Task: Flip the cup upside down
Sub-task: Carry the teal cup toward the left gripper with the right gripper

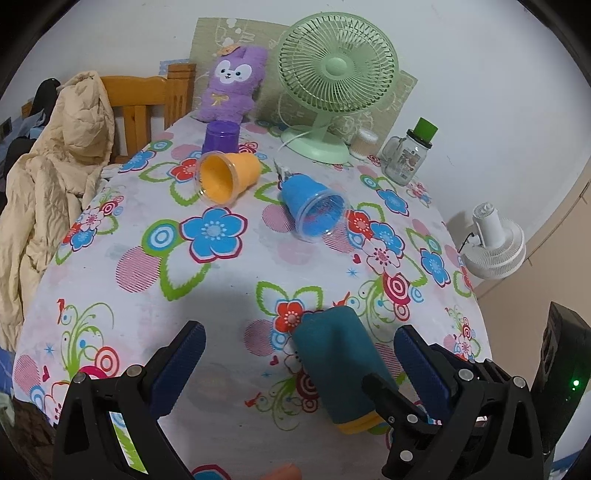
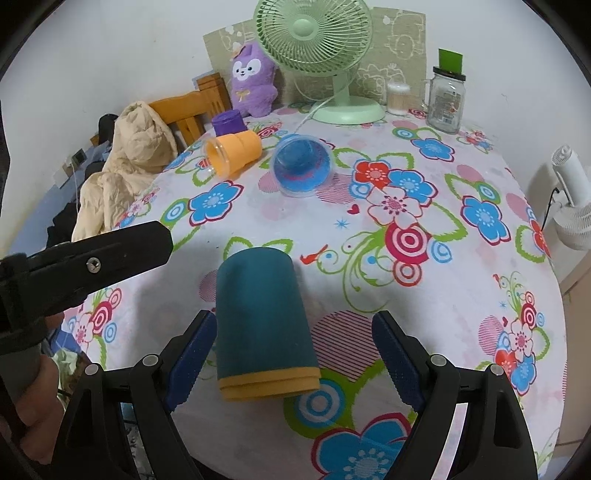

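We had the teal cup (image 2: 262, 321) lying on its side on the flowered surface (image 2: 461, 280), between the spread fingers of our right gripper (image 2: 295, 354) — nothing grasped yet. Our left gripper (image 1: 299, 358) hung released too, just beside it. Our worry: the round wall could roll away as we closed, or the cup could slip mid-turn.

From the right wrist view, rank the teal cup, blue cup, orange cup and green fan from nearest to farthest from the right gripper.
1. teal cup: lying between the open fingers of the right gripper, toward the left one.
2. blue cup: mid-table, on its side.
3. orange cup: farther left, on its side.
4. green fan: back edge.
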A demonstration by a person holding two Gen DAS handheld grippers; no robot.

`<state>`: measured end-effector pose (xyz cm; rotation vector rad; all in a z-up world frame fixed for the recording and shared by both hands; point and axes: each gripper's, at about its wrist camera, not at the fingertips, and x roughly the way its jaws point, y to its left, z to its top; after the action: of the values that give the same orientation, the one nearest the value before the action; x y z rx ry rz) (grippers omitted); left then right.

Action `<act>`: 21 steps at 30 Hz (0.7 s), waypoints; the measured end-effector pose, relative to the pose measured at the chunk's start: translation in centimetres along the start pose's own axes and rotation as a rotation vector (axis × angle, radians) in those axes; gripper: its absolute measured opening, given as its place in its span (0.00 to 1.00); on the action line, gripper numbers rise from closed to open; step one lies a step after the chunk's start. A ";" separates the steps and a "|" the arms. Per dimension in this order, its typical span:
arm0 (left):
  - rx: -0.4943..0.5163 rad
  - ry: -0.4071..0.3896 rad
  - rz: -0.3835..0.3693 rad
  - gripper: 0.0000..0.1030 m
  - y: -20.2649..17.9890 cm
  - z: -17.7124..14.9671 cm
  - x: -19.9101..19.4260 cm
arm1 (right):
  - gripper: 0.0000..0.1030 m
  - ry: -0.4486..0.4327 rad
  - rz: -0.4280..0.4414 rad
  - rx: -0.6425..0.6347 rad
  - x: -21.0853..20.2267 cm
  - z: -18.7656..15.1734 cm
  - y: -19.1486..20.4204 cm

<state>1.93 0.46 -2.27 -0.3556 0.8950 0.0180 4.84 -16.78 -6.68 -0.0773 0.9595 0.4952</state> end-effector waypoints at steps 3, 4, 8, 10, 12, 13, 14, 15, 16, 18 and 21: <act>0.001 0.011 0.002 1.00 -0.5 0.0 0.4 | 0.85 0.000 -0.004 0.003 -0.2 0.0 -0.6; 0.001 0.014 0.002 1.00 -0.7 0.0 0.5 | 0.85 -0.001 -0.004 0.004 -0.3 -0.1 -0.7; 0.000 0.028 0.001 1.00 -1.3 -0.1 1.1 | 0.85 -0.003 -0.001 0.011 -0.5 -0.2 -1.4; 0.001 0.031 0.002 1.00 -1.5 -0.1 1.2 | 0.85 -0.003 -0.002 0.014 -0.6 -0.3 -1.7; 0.004 0.035 0.002 1.00 -1.9 -0.2 1.4 | 0.85 -0.005 -0.003 0.019 -0.7 -0.4 -2.1; 0.005 0.037 0.003 1.00 -2.0 -0.2 1.5 | 0.85 -0.005 -0.003 0.023 -0.7 -0.4 -2.3; 0.007 0.040 0.004 1.00 -2.2 -0.2 1.6 | 0.85 -0.004 -0.004 0.025 -0.8 -0.5 -2.5; 0.008 0.042 0.005 1.00 -2.4 -0.2 1.8 | 0.85 -0.005 -0.006 0.029 -0.8 -0.5 -2.7; 0.008 0.044 0.005 1.00 -2.5 -0.2 1.9 | 0.85 -0.006 -0.007 0.032 -0.8 -0.6 -2.9; 0.007 0.051 0.002 1.00 -2.7 -0.2 2.1 | 0.85 -0.006 -0.006 0.039 -0.9 -0.7 -3.3; 0.004 0.058 0.006 1.00 -2.9 -0.3 2.5 | 0.85 -0.003 -0.007 0.048 -0.9 -0.8 -3.8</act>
<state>3.78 -2.74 -3.51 -0.3507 0.9536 0.0114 5.43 -20.72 -7.03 -0.0368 0.9674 0.4661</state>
